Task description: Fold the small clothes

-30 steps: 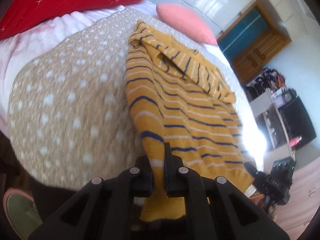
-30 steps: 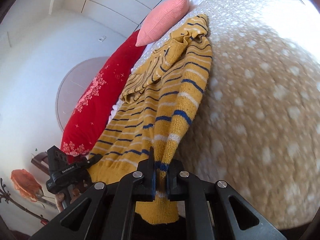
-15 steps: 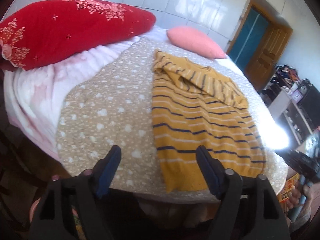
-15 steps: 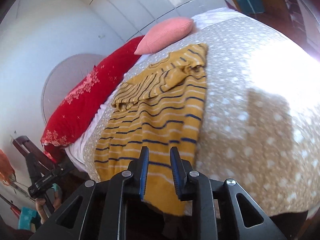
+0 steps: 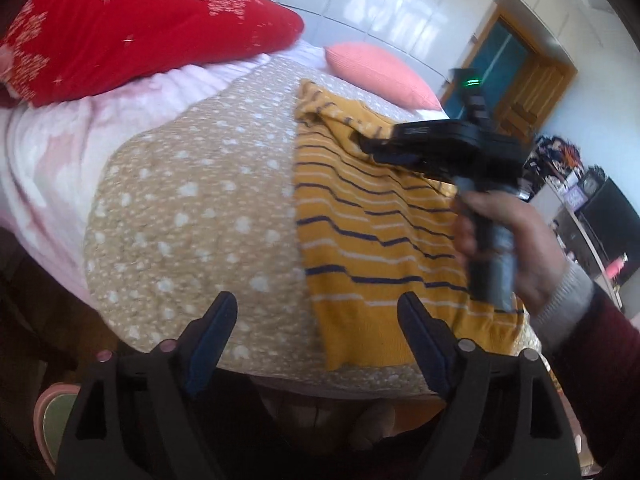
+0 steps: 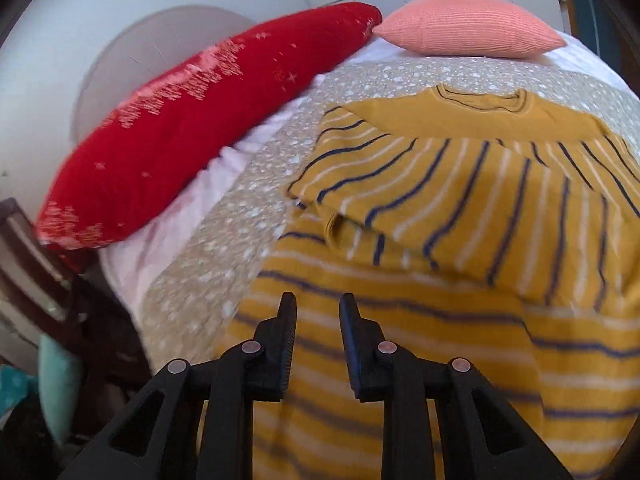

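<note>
Yellow striped sweater [image 6: 460, 240] lying flat on the spotted bed cover [image 5: 192, 208], sleeve folded across its chest, left claw [image 5: 316, 320] spread wide at the bed's edge, right claw [image 6: 318, 312] partly spread, empty, above the sweater

No text, label, brand or number can be read in either view. The black plastic body of the right gripper [image 5: 444, 148], seen from the left wrist camera, carries a short pale marking on its side, but blur leaves it illegible. A small green light glows on the dark device mounted on top of it [image 5: 472, 82]; it shows no readable characters.
</note>
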Tool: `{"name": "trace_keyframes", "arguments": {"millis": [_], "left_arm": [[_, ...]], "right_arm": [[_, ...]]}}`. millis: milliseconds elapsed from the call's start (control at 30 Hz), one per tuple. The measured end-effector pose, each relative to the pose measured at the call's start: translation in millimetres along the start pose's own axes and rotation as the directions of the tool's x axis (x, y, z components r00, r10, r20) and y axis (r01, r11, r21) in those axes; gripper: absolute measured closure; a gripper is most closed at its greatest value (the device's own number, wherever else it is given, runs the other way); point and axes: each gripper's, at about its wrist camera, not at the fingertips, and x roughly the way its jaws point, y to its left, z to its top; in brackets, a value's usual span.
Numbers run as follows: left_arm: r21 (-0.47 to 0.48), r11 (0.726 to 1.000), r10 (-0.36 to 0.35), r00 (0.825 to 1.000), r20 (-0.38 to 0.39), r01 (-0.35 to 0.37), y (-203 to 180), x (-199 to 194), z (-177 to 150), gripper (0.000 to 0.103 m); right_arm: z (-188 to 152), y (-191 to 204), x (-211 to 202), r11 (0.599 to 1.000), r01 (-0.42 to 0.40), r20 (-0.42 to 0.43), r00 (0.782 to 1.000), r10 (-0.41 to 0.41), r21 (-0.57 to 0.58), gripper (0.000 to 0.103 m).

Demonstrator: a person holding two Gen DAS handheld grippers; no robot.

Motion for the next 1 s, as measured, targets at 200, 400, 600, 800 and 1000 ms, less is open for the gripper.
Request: {"name": "trace_keyframes", "arguments": {"millis": [200,400,600,800,1000], "left_arm": [[-0.053,0.999,-0.006,1.000,0.024,0.007,30.2,-11.4,-5.0,0.020],[-0.110,0.994,-0.014,1.000,0.011,0.015,49.4,-6.8,-8.3,0.020],[-0.143,0.990,0.000,1.000,0.017,0.002,61.4,-7.6,-7.7,0.020],[-0.153,0.988,0.030,1.000,0.005,-0.029,66.5,-7.6,-7.9,0.020],[-0.112,0.993,0.042,0.999,-0.019,-0.043,48.6,-1.0,-3.9,0.020]], "right_arm": [[25.9,-8.8,38.5,0.987,0.129,0.023,0.991,-0.131,0.096,0.081],[31.0,29.4,54.7,1.000,0.001,-0.032,0.999,-0.002,-0.028,0.079],[13.5,48.6,49.5,0.991,-0.111,-0.154,0.983,0.097,-0.079,0.074],[-6.5,1.4,-17.4,0.987,-0.152,-0.125,0.979,0.158,0.057,0.059],[-14.7,-64.7,-132.9,0.999,0.051,0.010,0.999,-0.051,0.020,0.043]]}}
